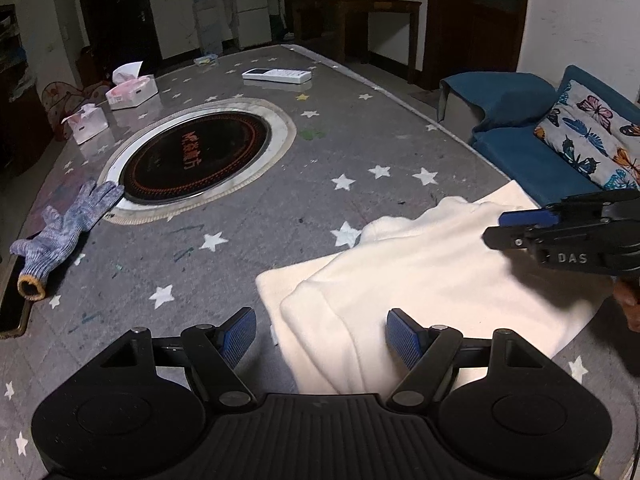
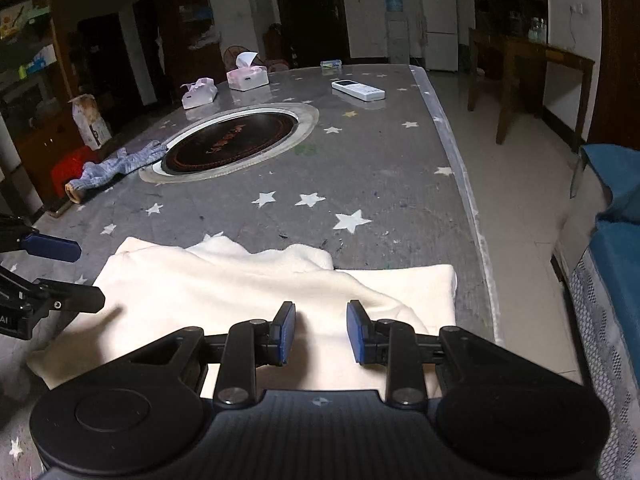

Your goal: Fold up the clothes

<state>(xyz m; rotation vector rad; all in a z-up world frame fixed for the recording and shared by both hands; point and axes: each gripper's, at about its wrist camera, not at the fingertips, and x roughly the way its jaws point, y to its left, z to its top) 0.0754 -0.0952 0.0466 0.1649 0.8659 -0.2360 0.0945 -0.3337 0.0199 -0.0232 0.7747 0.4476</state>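
Observation:
A cream-white garment (image 1: 420,276) lies partly folded on the near end of the grey star-patterned table (image 1: 280,216); it also shows in the right wrist view (image 2: 224,292). My left gripper (image 1: 320,334) is open and empty, hovering just above the garment's left edge. My right gripper (image 2: 320,330) is open and empty above the garment's near right part. The right gripper also shows at the right of the left wrist view (image 1: 500,228), over the cloth. The left gripper shows at the left edge of the right wrist view (image 2: 80,272), jaws apart.
A round inset hob (image 1: 196,160) sits mid-table. A blue knit glove (image 1: 60,236) lies left of it. Two tissue boxes (image 1: 132,88) and a white remote (image 1: 276,75) lie at the far end. A blue sofa (image 1: 532,148) stands off the table's right edge.

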